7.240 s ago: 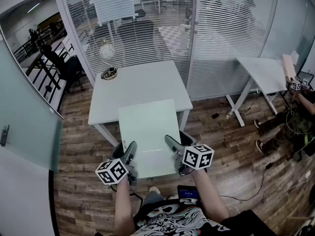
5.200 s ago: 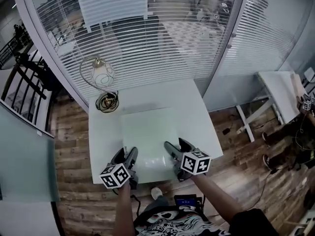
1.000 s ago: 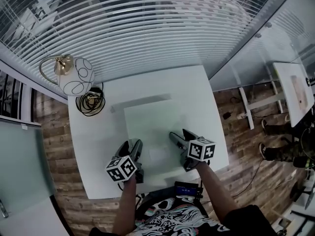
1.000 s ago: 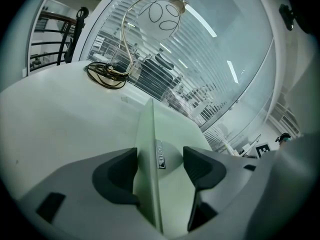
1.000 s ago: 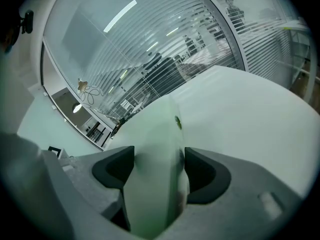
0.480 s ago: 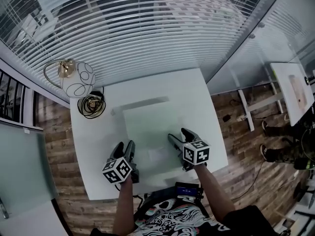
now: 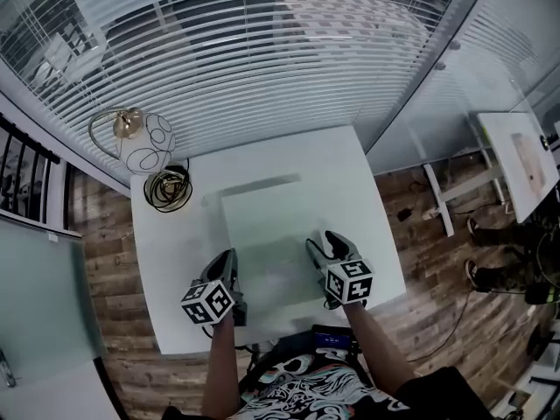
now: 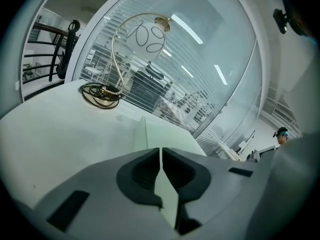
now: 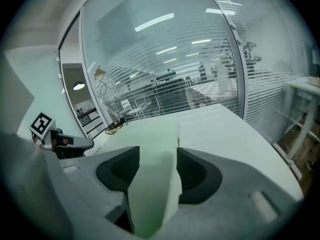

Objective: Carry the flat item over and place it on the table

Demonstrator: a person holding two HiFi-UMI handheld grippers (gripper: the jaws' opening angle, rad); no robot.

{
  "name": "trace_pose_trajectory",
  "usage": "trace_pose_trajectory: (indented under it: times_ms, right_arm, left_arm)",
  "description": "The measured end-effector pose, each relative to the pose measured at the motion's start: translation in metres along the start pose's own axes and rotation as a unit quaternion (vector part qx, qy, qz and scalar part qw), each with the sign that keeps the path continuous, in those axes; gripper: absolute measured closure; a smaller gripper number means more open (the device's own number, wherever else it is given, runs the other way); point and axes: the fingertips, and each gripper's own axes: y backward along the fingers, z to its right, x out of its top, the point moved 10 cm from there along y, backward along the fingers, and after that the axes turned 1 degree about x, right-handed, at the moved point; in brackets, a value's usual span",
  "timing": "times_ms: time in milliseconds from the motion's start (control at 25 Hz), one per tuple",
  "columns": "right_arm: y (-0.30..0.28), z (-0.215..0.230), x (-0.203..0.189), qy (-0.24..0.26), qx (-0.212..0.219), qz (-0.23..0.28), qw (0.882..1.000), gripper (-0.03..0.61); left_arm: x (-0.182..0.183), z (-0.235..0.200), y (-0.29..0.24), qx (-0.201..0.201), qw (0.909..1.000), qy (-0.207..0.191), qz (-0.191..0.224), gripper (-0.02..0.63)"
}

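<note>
The flat item is a pale green panel [image 7: 267, 226] lying on the white table [image 7: 166, 252]. My left gripper [image 7: 227, 265] sits at the panel's near left edge with its jaws shut to a thin slit [image 8: 161, 151]. Nothing is clamped there, and only a pale sliver shows through. The panel [image 8: 170, 134] stretches ahead and to the right of it. My right gripper [image 7: 322, 248] is at the panel's near right corner. Its jaws [image 9: 158, 151] are closing, with the thick panel [image 9: 155, 131] filling the gap and touching both pads.
A globe lamp on a curved brass stem [image 7: 144, 143] and its coiled cable [image 7: 168, 189] stand at the table's back left corner. A glass wall with blinds [image 7: 262, 59] runs behind the table. A second white table [image 7: 521, 160] stands far right on the wooden floor.
The left jaws have gone from wide open to shut beside the panel's edge. The right jaws have narrowed onto the panel. Earlier the panel was carried to this table; it now lies flat.
</note>
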Motion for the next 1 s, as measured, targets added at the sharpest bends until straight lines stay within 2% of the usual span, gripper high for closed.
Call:
trace_pose_trajectory:
  times_ms: [80,240,320,520,640,880,1000]
  right_arm:
    - [0.001,-0.001,0.003,-0.010,0.003,0.005,1.000,0.376]
    - [0.005,-0.009,0.008,0.012,-0.016,0.013,1.000,0.504]
    - [0.011,-0.013,0.010,0.027,-0.034,0.026,0.999,0.572]
    - [0.017,-0.028,0.015,0.063,-0.047,0.032,0.996,0.572]
    - [0.023,-0.033,0.017,0.054,-0.042,0.043,0.997,0.572]
    - [0.042,-0.046,0.017,0.068,-0.028,0.067,0.995,0.572]
    - [0.051,-0.055,0.017,0.064,-0.025,0.083,0.994,0.572]
  left_arm:
    - [0.000,0.004,-0.003,-0.017,0.9998,0.008,-0.011,0.598]
    - [0.006,0.018,-0.003,-0.114,0.9930,0.027,0.015,0.606]
    - [0.007,0.025,-0.003,-0.124,0.9921,0.017,0.008,0.606]
    - [0.013,0.034,0.002,-0.091,0.9955,-0.025,0.007,0.606]
    - [0.016,0.038,0.008,-0.065,0.9960,-0.060,0.015,0.606]
    - [0.031,0.045,0.029,-0.077,0.9910,-0.105,0.032,0.606]
    - [0.033,0.057,0.041,-0.078,0.9848,-0.152,0.031,0.606]
